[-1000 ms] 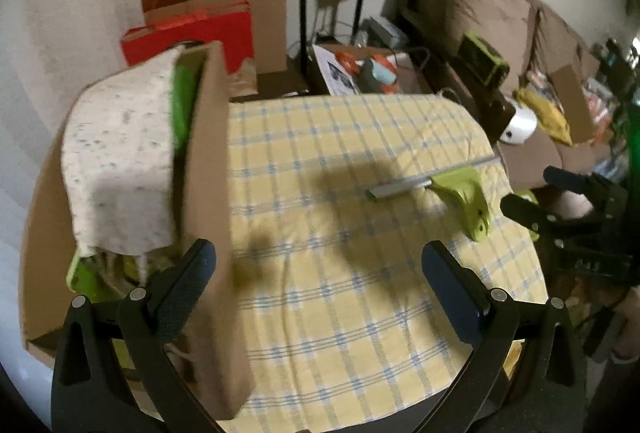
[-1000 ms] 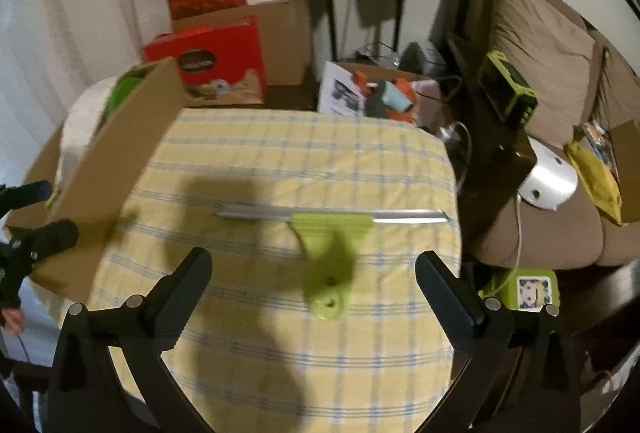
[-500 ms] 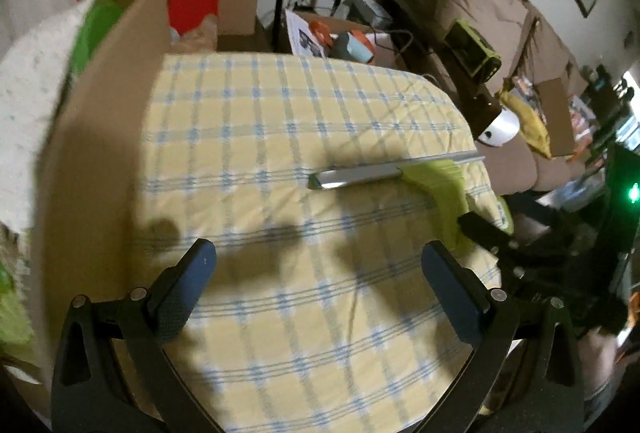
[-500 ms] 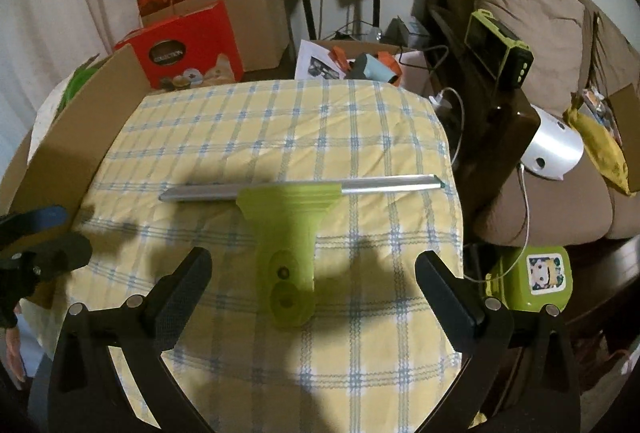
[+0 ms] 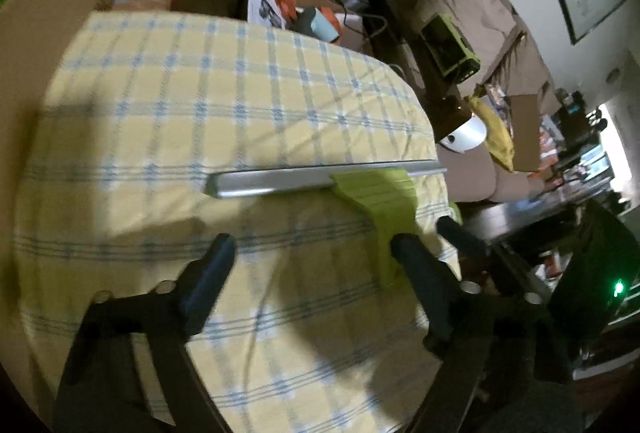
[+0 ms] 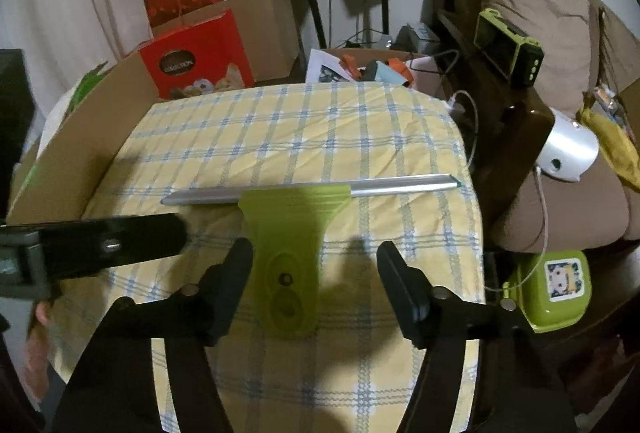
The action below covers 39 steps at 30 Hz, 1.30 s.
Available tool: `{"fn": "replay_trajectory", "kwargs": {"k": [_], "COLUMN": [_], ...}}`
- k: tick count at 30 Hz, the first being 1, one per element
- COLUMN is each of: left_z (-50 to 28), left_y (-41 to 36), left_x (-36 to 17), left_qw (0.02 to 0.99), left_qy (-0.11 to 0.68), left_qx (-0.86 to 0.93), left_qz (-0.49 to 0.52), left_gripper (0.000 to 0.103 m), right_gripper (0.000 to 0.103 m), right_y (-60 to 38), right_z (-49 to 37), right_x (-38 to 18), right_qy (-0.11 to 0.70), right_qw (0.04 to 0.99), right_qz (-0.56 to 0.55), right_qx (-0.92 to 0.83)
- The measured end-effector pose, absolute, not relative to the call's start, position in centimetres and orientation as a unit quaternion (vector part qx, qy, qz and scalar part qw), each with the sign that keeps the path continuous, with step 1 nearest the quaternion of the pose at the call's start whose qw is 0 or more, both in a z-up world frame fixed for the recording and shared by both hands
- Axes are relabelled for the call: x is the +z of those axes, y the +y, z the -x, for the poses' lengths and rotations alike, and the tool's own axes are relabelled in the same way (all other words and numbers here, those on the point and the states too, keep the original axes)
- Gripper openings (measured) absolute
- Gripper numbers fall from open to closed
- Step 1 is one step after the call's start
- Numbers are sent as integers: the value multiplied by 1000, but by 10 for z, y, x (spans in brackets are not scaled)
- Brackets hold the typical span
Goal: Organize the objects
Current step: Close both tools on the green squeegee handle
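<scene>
A lime-green squeegee (image 6: 290,253) with a long silver blade (image 6: 400,187) lies flat on the yellow checked tablecloth (image 6: 320,129). My right gripper (image 6: 314,265) is open, its fingers on either side of the green handle without closing on it. My left gripper (image 5: 312,253) is open and empty, just left of the squeegee (image 5: 384,201) and below its blade (image 5: 280,181). The left gripper also shows in the right wrist view (image 6: 120,241) as a dark bar at the left. The right gripper's finger tips show in the left wrist view (image 5: 460,237).
A cardboard box (image 6: 76,161) stands along the table's left edge, also in the left wrist view (image 5: 44,21). Red gift boxes (image 6: 196,57), speaker stands (image 6: 312,9), a brown sofa (image 6: 532,33) and a green container (image 6: 552,285) surround the table.
Both grippers moved in toward the squeegee. The right gripper now straddles the green handle. The left gripper swung right, away from the cardboard box, and came close to the blade.
</scene>
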<state>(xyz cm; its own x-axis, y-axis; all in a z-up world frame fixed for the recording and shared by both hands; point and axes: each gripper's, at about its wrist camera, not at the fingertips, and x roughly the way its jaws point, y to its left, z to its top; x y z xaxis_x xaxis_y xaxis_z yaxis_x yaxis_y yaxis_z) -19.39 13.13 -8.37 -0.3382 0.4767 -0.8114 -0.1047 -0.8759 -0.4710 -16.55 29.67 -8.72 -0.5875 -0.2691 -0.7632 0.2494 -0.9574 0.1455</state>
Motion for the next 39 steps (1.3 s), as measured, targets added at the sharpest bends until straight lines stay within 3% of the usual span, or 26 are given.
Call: {"fn": "replay_trajectory", "kwargs": {"k": [3, 12, 14, 18, 22, 31, 39], "left_z": [197, 204, 206, 210, 214, 220, 215], "left_y": [135, 143, 147, 152, 153, 166, 169], "left_x": [-88, -98, -99, -100, -104, -114, -110], "left_qw": [195, 211, 216, 214, 214, 216, 226], "left_qy": [-193, -247, -254, -259, -277, -283, -279], "left_qx": [794, 776, 773, 772, 765, 755, 756], "left_qz": [543, 541, 540, 539, 540, 551, 547], "left_gripper": [64, 63, 56, 49, 48, 32, 30], "right_gripper": [59, 58, 58, 45, 45, 39, 38], "right_y": [300, 323, 323, 319, 311, 282, 283], "right_z": [166, 178, 178, 177, 172, 168, 166], "right_x": [-88, -82, -83, -87, -92, -104, -100], "right_qy": [-32, -83, -78, -69, -53, 10, 13], "right_qw": [158, 160, 166, 175, 196, 199, 201], "right_qz": [-429, -427, -425, -423, -426, -436, -427], "right_qx": [-889, -886, -886, -886, -882, -877, -882]}}
